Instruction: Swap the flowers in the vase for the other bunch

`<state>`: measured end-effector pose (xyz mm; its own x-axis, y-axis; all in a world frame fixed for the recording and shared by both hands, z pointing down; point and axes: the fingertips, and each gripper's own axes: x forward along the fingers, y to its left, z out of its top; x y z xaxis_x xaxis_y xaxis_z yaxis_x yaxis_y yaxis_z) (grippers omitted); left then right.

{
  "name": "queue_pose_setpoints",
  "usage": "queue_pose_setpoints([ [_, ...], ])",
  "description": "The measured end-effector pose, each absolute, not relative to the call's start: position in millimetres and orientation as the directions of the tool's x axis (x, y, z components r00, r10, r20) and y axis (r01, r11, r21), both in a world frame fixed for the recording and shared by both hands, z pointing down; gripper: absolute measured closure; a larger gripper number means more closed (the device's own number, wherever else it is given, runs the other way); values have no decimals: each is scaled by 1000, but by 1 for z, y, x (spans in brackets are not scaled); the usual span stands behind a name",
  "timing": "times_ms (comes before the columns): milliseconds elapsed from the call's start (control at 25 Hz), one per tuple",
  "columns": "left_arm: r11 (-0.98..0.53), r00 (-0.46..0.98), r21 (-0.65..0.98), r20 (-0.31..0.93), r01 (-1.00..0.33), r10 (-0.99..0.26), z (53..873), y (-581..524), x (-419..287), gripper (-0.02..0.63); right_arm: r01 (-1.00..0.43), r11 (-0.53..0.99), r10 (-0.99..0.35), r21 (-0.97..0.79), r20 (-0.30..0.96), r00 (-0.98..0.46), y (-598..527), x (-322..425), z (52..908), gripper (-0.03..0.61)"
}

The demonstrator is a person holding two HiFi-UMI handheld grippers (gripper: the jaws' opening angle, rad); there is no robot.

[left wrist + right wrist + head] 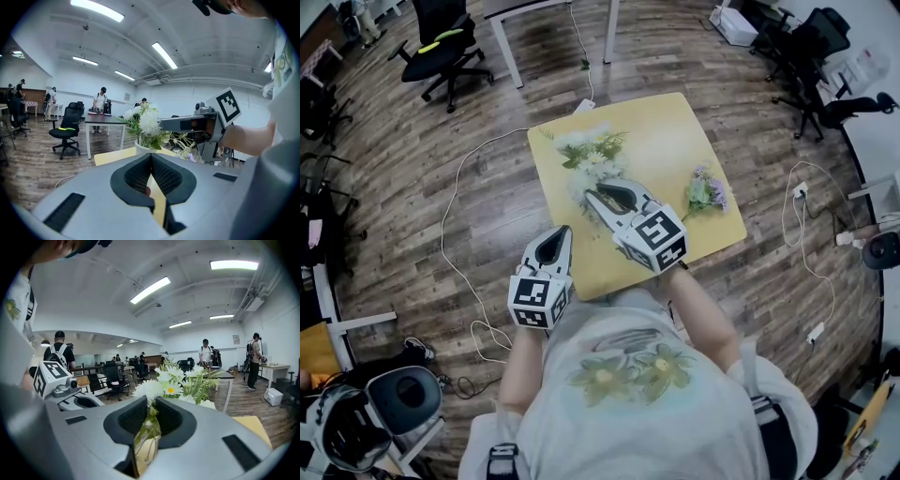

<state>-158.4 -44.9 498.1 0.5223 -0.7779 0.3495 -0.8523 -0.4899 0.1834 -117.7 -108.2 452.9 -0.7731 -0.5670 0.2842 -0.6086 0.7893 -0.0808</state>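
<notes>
**Right gripper** [151, 401]: jaws narrow, pads clamped on the green stems of the white bunch [592, 155] just under the blooms. The stems run down between the pads, and the blooms stand above and beyond the jaw tips. Pos.: over the far-left part of the yellow table [675, 131], pointing slightly below level.

**Vase** [143, 149]: white, upright on the table, directly under the white bunch. Only its rim shows, in the left gripper view — whether the stem ends sit inside it cannot be told.

**Left gripper** [151, 157]: jaws together, nothing between them. Pos.: at the table's near edge, left of the right gripper, apart from vase and flowers.

**Purple bunch** [706, 192]: lying flat near the table's right edge, clear of both grippers.

**Surroundings**: wood floor w/ a white cable [455, 225] looping left of the table — black office chair [441, 52] beyond it.
</notes>
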Motion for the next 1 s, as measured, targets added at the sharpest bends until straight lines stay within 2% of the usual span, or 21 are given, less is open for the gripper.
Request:
queue_pose_setpoints([
  [1000,-466,494,165,333,-869,-803,477,-43,-140,595,-594,804,-591,7,116,-798,-118,-87,359,505],
])
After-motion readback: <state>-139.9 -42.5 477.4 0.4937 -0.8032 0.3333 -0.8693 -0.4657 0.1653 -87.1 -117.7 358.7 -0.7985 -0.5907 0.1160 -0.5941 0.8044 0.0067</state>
